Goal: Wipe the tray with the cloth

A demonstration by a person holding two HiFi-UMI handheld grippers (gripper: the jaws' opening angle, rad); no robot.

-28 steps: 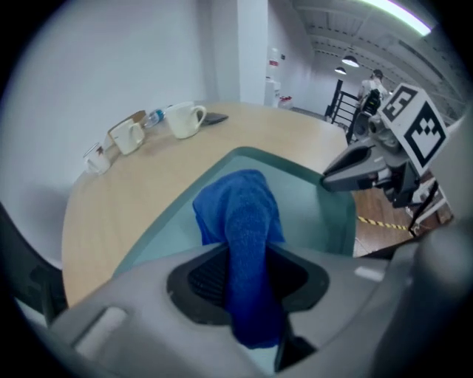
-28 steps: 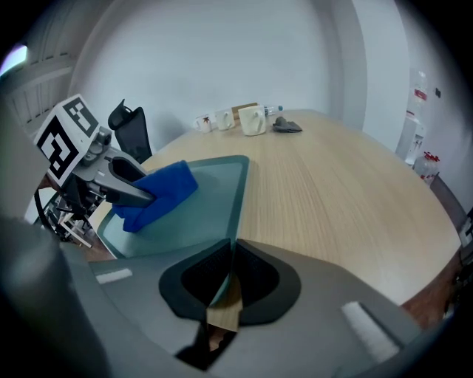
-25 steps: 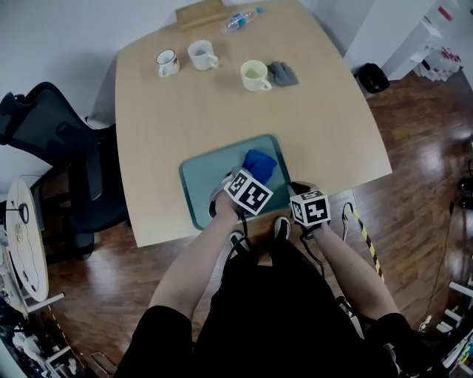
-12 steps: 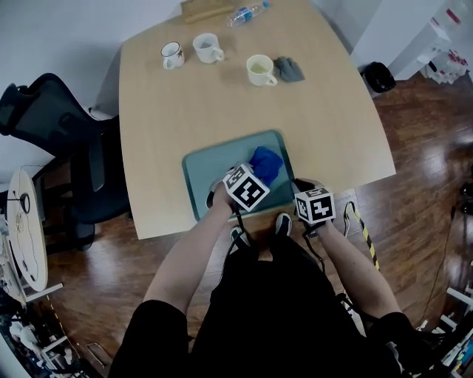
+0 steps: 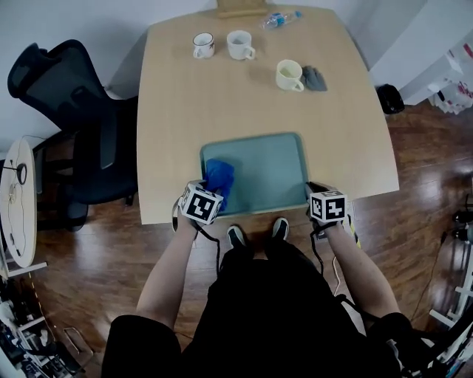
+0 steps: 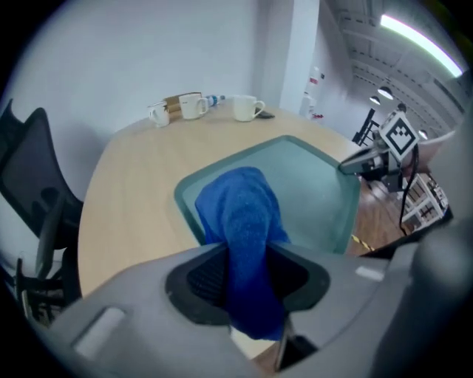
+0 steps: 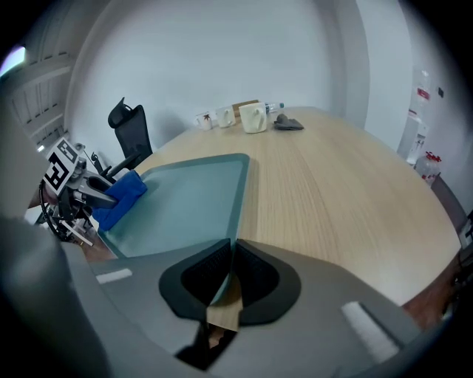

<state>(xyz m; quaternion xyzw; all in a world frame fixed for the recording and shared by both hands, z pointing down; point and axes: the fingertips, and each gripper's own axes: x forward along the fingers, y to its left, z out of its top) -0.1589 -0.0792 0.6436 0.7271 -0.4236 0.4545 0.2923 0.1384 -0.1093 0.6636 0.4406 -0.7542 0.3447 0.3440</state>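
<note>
While the left gripper (image 6: pixel 247 258) pinches the blue cloth (image 6: pixel 240 214) tight between its fingers (image 6: pixel 201 275), the cloth's free end lies over the left rim of the teal tray (image 5: pixel 266 166), by its near left corner. That tray sits at the near edge of the desk (image 5: pixel 185 96). The right gripper (image 7: pixel 228 260) has its fingers (image 7: pixel 255 277) closed narrow on the tray's near right rim. Three mugs (image 5: pixel 240 44), a bottle (image 5: pixel 279 19) and a grey rag (image 5: pixel 314 77) lie toward the desk's far edge.

Cloth (image 5: pixel 219 179) blue, fuzzy terry; tray (image 5: pixel 267 171) smooth matt teal plastic; table (image 5: pixel 222 103) pale wood-grain laminate, matt.
</note>
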